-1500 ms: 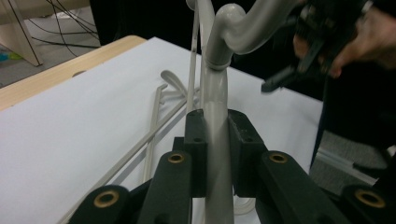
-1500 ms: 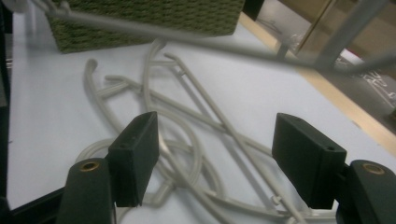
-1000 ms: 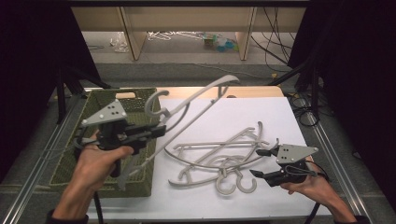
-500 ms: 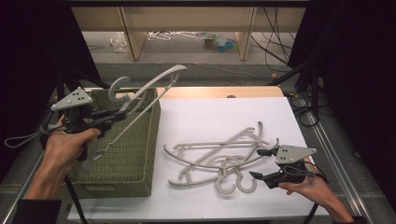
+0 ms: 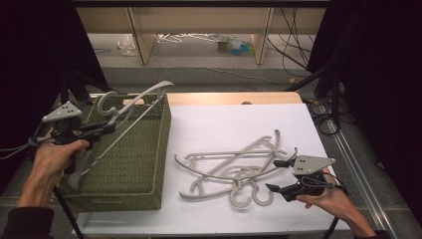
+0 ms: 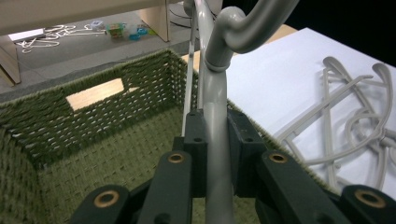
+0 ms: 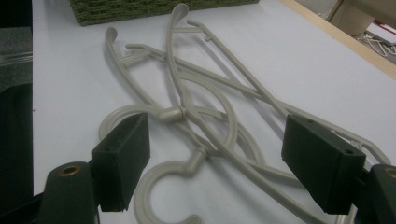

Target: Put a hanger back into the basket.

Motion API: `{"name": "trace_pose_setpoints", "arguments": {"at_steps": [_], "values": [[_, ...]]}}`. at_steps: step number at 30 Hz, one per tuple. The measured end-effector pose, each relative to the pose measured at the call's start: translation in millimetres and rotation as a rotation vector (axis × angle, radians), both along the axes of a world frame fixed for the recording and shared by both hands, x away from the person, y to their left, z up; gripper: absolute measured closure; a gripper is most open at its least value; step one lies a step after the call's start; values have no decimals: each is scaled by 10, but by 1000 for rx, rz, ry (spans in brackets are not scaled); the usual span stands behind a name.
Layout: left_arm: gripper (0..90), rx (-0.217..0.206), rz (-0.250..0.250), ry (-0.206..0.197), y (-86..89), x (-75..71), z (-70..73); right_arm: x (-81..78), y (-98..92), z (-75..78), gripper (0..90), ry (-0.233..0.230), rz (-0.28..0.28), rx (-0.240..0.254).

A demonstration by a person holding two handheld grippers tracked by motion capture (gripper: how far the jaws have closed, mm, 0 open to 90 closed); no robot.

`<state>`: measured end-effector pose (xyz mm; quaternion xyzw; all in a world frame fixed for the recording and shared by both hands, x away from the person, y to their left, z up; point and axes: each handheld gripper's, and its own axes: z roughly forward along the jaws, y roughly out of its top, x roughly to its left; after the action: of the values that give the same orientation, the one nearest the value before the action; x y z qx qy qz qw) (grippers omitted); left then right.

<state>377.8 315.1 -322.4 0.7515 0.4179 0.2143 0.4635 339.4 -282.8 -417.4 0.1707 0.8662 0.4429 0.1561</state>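
At about five o'clock on the white surface, nearest the person, the right claw is hovering with its jaws spread wide and nothing between them; its jaws have just been opening, and it is pointing at the pile of hangers lying tangled just beside it toward six o'clock. Around nine o'clock, the left claw is clenching the neck of one grey hanger, the pads pressing on both sides of the stem just below the hook. That hanger is hanging tilted over the green woven basket, its lower end reaching down into it while its hook and upper arm are sticking out above the far rim toward eleven o'clock. By the look of it, the sorting is only getting started: one hanger is going into the basket but is not yet let go, and the whole pile on the surface is waiting to follow.
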Motion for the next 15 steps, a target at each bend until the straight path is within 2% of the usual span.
{"name": "trace_pose_setpoints", "arguments": {"at_steps": [3,5,10,15], "values": [[794,7,14,8,79,7,-53,-2,-1,-2,243,11,5,-7],[794,12,20,13,130,11,-93,-1,4,-8,243,-3,10,-5],[794,4,37,40,218,7,-198,-3,-2,-5,242,10,7,-9],[793,-10,46,84,281,12,-295,4,2,-21,242,9,7,-9]]}}
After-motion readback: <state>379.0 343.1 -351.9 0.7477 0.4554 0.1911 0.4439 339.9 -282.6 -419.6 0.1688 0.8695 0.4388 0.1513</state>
